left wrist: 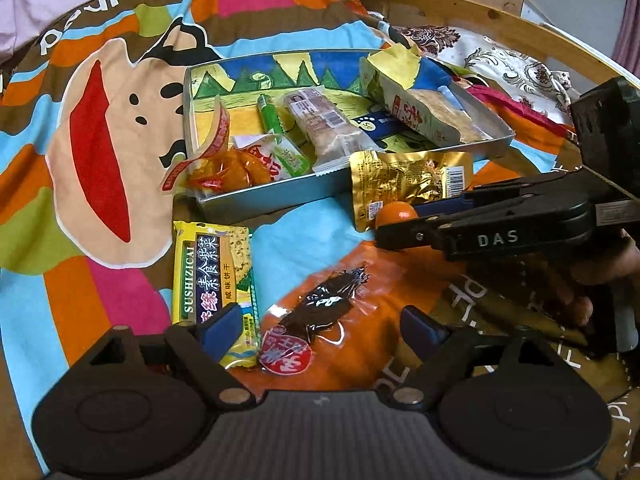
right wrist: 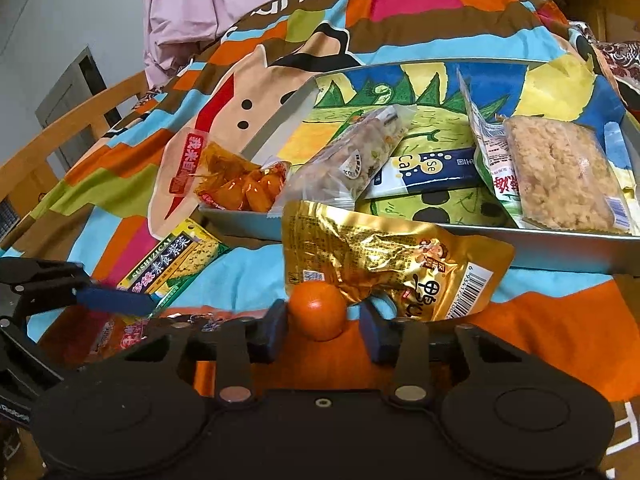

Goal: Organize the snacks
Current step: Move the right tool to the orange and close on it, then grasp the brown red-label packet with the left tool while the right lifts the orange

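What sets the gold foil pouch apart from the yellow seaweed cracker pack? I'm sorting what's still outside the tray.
The gold foil pouch is shiny, crinkled and lumpy; the yellow seaweed cracker pack is flat, rectangular and printed with a green band. The pouch leans against the tray's front wall, while the cracker pack lies apart from it, flat on the blanket. Both are sealed and still outside the tray.

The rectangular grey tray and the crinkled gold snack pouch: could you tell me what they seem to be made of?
Rectangular grey tray: probably thin metal, with dull, flat grey walls and crisp rim. Crinkled gold snack pouch: metallised foil-plastic film, shiny, with sharp glinting creases.
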The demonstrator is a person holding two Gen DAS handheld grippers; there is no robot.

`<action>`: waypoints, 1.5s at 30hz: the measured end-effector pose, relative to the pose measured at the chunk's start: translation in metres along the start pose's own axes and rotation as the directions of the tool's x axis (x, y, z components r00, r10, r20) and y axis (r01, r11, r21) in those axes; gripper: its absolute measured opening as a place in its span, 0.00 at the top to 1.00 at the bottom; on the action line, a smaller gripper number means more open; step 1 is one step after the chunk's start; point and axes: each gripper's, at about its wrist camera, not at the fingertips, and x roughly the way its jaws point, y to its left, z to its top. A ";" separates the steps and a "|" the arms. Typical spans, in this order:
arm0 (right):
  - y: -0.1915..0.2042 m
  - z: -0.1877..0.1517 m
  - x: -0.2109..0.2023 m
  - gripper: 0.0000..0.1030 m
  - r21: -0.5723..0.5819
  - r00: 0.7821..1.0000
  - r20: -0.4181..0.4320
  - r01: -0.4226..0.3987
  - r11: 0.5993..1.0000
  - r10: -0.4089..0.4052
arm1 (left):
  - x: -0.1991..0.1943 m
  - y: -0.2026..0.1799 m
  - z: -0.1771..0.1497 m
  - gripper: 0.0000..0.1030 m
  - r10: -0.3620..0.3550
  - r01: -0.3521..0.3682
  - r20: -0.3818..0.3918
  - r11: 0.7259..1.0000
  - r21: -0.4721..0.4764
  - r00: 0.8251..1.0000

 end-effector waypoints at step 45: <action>0.025 -0.025 -0.070 0.67 -0.092 0.996 0.014 0.089 0.992 -0.088 | -0.030 -0.022 -0.007 0.51 -0.063 0.057 -0.012 0.957 -0.284 0.998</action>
